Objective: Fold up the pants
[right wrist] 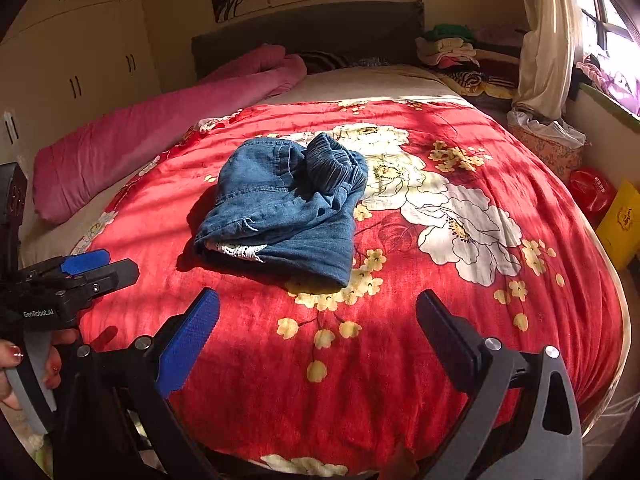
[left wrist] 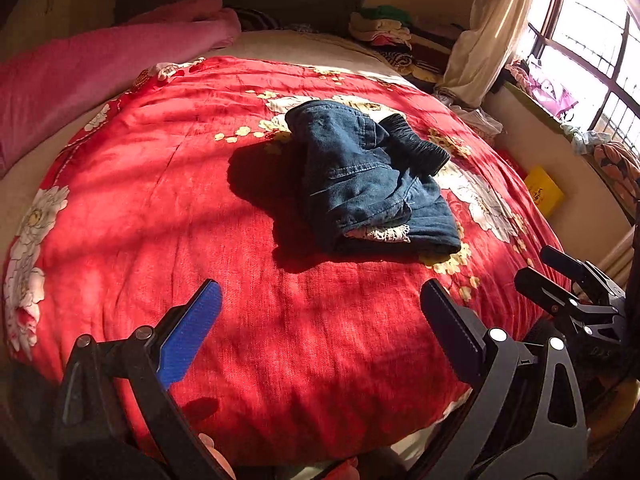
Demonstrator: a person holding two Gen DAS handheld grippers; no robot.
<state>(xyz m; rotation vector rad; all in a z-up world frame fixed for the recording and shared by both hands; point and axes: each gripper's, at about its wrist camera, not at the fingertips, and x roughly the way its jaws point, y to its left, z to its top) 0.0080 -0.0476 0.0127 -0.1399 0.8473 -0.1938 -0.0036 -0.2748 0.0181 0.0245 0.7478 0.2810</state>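
A pair of blue denim pants (left wrist: 368,176) lies folded into a compact bundle on the red flowered bedspread (left wrist: 200,200), with a dark ribbed waistband on top and white lace at the near edge. It also shows in the right wrist view (right wrist: 284,208). My left gripper (left wrist: 320,300) is open and empty, held back from the pants near the bed's foot. My right gripper (right wrist: 318,308) is open and empty, also short of the pants. The right gripper shows at the right of the left wrist view (left wrist: 548,266), and the left gripper at the left of the right wrist view (right wrist: 108,264).
A pink rolled blanket (right wrist: 160,132) lies along the bed's left side. Stacked clothes (right wrist: 452,50) sit at the head right. A curtain (right wrist: 548,40), window, yellow bag (right wrist: 622,220) and red bag (right wrist: 592,192) are on the right. Wardrobes (right wrist: 80,64) stand left.
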